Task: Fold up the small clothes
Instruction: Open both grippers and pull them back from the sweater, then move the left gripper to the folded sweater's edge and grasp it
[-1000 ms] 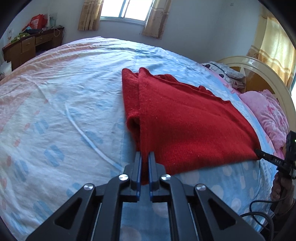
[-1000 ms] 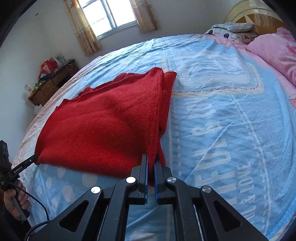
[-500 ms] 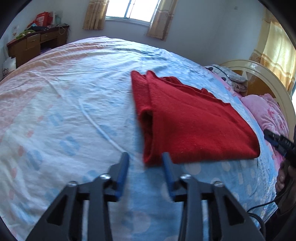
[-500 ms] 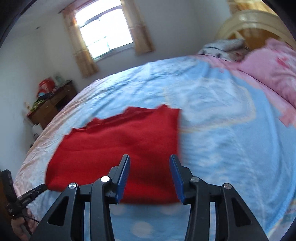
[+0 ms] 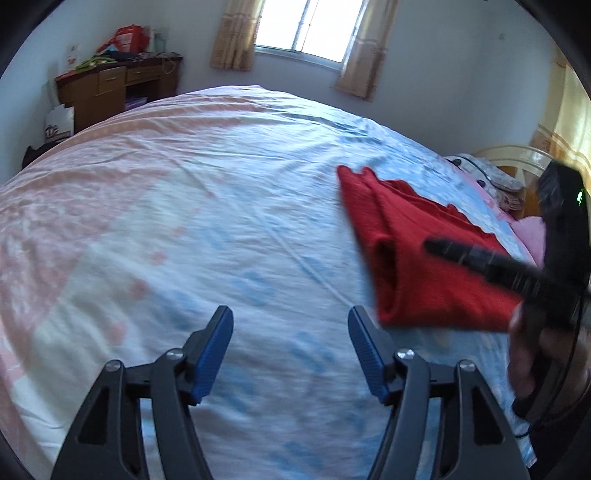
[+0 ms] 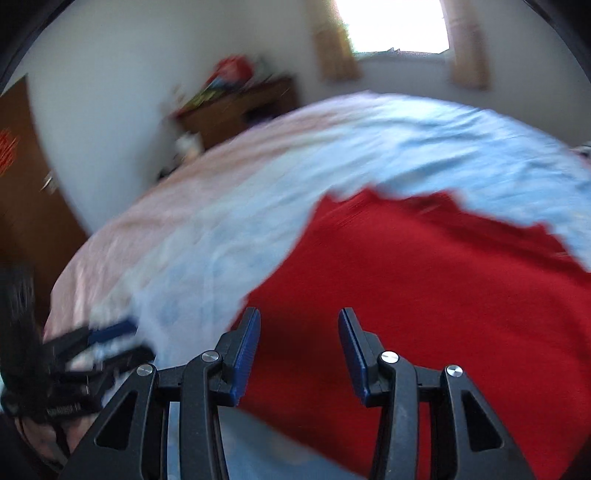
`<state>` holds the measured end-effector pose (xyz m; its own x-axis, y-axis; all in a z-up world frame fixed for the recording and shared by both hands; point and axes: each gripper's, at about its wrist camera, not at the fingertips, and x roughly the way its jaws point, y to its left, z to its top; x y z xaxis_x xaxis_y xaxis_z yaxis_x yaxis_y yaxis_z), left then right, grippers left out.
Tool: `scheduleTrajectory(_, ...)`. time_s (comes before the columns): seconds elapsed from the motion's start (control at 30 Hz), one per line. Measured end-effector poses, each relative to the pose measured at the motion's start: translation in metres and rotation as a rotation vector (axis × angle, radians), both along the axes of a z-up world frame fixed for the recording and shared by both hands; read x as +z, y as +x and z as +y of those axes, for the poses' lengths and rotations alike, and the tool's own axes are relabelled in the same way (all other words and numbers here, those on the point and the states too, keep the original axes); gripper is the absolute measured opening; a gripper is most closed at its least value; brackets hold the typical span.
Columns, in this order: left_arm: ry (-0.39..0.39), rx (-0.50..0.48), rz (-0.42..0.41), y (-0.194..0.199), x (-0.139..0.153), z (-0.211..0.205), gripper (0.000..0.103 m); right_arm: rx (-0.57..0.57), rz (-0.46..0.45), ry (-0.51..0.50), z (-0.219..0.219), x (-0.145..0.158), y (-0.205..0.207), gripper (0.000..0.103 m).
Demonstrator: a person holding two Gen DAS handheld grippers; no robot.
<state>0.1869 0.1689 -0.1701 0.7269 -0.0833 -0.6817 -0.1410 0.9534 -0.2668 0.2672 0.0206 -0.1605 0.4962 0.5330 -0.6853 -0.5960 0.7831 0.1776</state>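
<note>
Between your left fingers (image 5: 290, 349): nothing but bed sheet. They stand wide and have just been opening further. The left gripper points down at the bed (image 5: 184, 206), with the garment (image 5: 424, 258) off to its right, clear of both pads.

Between your right fingers (image 6: 297, 354): a moderate gap, nothing pinched. Red knit fills the view behind and to the right of that gap; whether the tips touch it I cannot tell, as this view is badly blurred. The right gripper also tilts down toward the bed.

Garment: one red knit piece, lying on the blue part of the sheet, toward the headboard (image 5: 517, 158) side. It is folded into a flat, roughly rectangular stack, with a rolled fold edge facing the left camera. Neither gripper holds it.

Cross-views: your right gripper (image 5: 480, 258) shows in the left view as a dark blur across the garment's near corner, with your hand (image 5: 532, 343) below it. Your left gripper (image 6: 103, 339) shows at the lower left of the right view.

Progress, as a judgement: at least one fold is laid and released. Left to do, probably: another fold or a smoothing.

Surroundings: desk (image 5: 118, 85) and window (image 5: 303, 26) at the far wall.
</note>
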Motion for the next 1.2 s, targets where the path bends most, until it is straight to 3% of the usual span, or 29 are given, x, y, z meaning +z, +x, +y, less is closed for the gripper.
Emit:
scheduleTrajectory(0.07, 0.0, 0.015, 0.005, 0.0, -0.001, 0.006, 0.067, 0.066, 0.011, -0.047, 0.02, -0.019, -0.013, 0.046)
scheduleTrajectory(0.17, -0.003, 0.034, 0.01, 0.001, -0.003, 0.017, 0.067, 0.114, -0.107, -0.147, 0.036, -0.029, -0.039, 0.048)
scheduleTrajectory(0.23, 0.003, 0.039, 0.013, 0.003, -0.004, 0.021, 0.067, 0.123, -0.101, -0.144, 0.035, -0.027, -0.043, 0.048)
scheduleTrajectory(0.4, 0.041, 0.021, 0.001, 0.011, 0.005, 0.021, 0.067, 0.098, -0.09, -0.083, 0.02, -0.022, -0.046, 0.048)
scheduleTrajectory(0.5, 0.082, 0.005, -0.019, 0.019, 0.013, 0.019, 0.079, 0.068, -0.137, -0.088, 0.014, -0.015, -0.055, 0.049)
scheduleTrajectory(0.6, 0.117, -0.013, -0.024, 0.029, 0.018, 0.018, 0.08, 0.044, -0.19, -0.095, 0.007, -0.011, -0.068, 0.052)
scheduleTrajectory(0.8, 0.16, -0.027, -0.017, 0.048, 0.02, 0.015, 0.08, -0.023, -0.327, -0.264, 0.008, -0.013, -0.079, 0.054)
scheduleTrajectory(1.2, 0.227, -0.084, 0.017, 0.083, 0.016, 0.005, 0.084, 0.001, -0.33, -0.314, 0.019, -0.022, -0.076, 0.055)
